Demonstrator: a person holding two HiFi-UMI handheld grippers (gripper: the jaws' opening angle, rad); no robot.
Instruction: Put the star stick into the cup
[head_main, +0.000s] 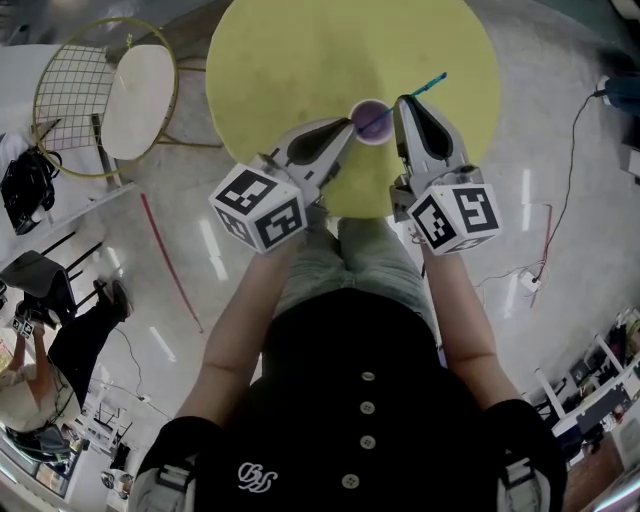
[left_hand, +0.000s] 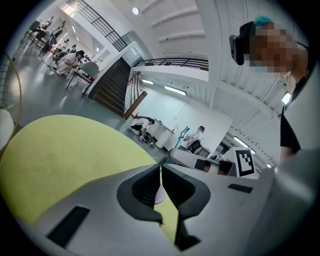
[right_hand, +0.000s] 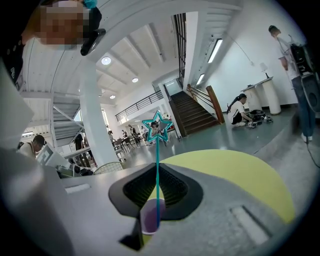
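at purple cup, teal star stick (pinched in right jaws), left jaws closed

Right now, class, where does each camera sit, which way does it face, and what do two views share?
Head view: on the person's head, facing down at the round yellow table; arms, torso, left gripper, right gripper show.
Left gripper view: rides that gripper, along its closed jaws across the table; torso at right.
Right gripper view: along jaws pinching the teal star stick in the purple cup; torso at left.
All share the table.
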